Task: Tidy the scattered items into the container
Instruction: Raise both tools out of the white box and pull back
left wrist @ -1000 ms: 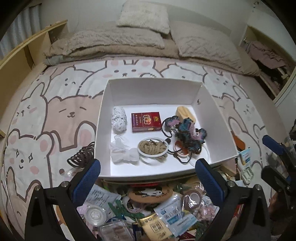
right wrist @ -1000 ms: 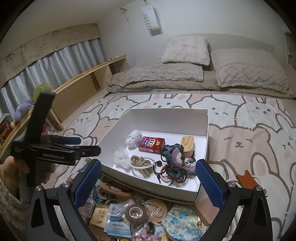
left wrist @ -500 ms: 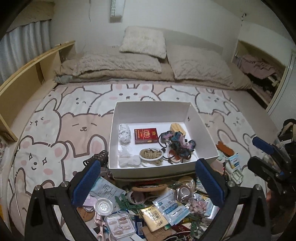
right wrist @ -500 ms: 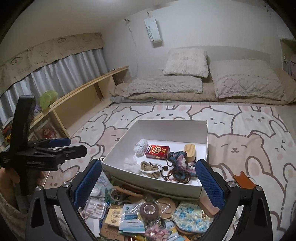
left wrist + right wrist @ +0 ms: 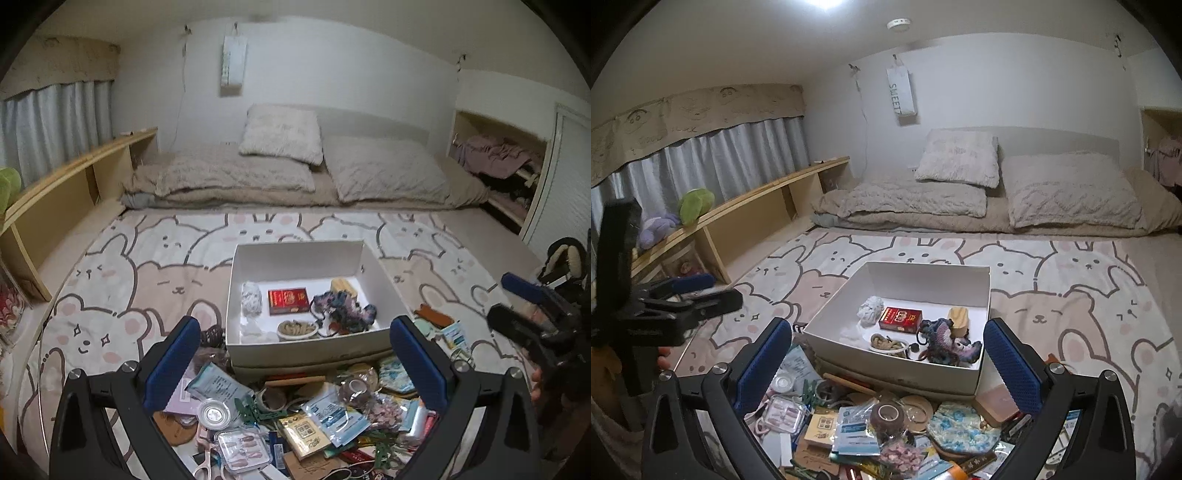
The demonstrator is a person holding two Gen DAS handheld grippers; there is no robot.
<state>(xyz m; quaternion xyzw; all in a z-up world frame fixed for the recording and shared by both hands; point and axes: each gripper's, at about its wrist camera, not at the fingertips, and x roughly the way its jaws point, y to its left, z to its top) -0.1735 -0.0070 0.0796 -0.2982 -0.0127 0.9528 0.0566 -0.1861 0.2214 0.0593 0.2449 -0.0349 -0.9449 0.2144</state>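
Nearest, both grippers hang with their blue-padded jaws spread wide and nothing between them: the left gripper (image 5: 295,358) and the right gripper (image 5: 888,360) each frame the same heap of scattered items (image 5: 871,424) on the bear-and-bunny bedspread (image 5: 1071,295). Among the heap lie a clear case of press-on nails (image 5: 242,448), a round clear tin (image 5: 213,410), a brown tape roll (image 5: 886,415), printed sachets (image 5: 334,415), a floral pouch (image 5: 960,424) and pink-handled scissors (image 5: 205,463).

Just beyond the heap, touching its far edge, sits the white box (image 5: 982,314), open at the top. Inside it rest a red packet (image 5: 900,319), a white crumpled wad (image 5: 871,311), a wooden block (image 5: 959,321), a coiled rope in a ring (image 5: 886,342) and a purple crocheted piece (image 5: 945,341).

A black coiled hair tie (image 5: 212,336) lies on the bedspread just left of the box. An orange piece (image 5: 432,314) lies to its right.

Farther back, beige pillows (image 5: 960,157) and folded bedding line the wall, with a wooden shelf (image 5: 757,218) and grey curtains (image 5: 701,162) along the left
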